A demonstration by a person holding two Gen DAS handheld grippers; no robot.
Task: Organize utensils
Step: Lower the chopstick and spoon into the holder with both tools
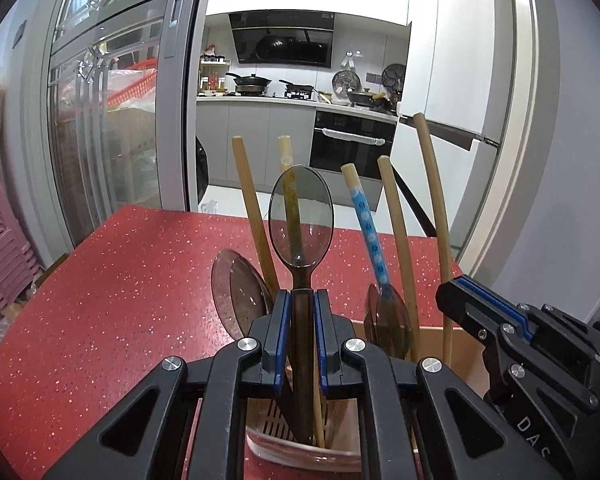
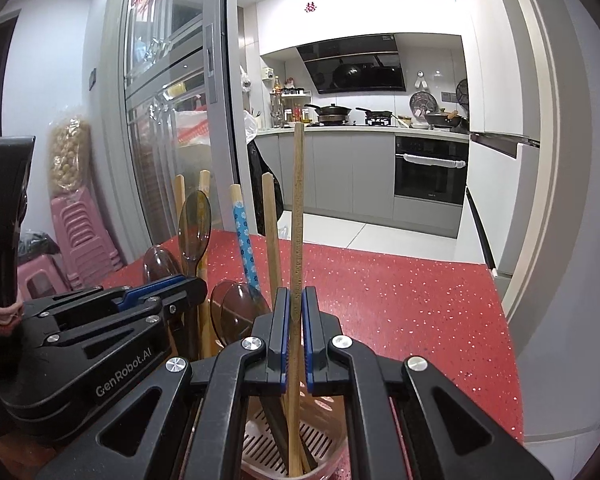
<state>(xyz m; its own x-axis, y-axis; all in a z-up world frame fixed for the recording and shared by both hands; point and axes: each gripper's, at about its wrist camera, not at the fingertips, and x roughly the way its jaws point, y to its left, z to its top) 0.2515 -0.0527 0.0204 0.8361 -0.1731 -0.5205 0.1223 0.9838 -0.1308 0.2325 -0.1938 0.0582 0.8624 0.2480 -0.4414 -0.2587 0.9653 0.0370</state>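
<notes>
My left gripper (image 1: pixel 302 300) is shut on the handle of a smoky translucent spoon (image 1: pixel 301 216), bowl upright, its lower end in the clear utensil holder (image 1: pixel 300 454). My right gripper (image 2: pixel 296 300) is shut on a wooden chopstick (image 2: pixel 298 200) that stands upright with its tip in the same holder (image 2: pixel 256 446). Other chopsticks (image 1: pixel 250 208), a blue-patterned one (image 1: pixel 366 224) and more translucent spoons (image 1: pixel 238 292) stand in the holder. Each gripper shows in the other's view, the right one (image 1: pixel 472 300) and the left one (image 2: pixel 188 280).
The holder stands on a red speckled table (image 1: pixel 120 300). A cardboard box (image 1: pixel 460 344) sits behind the holder on the right. Pink stools (image 2: pixel 84 232) are stacked left of the table. A glass sliding door and the kitchen lie beyond.
</notes>
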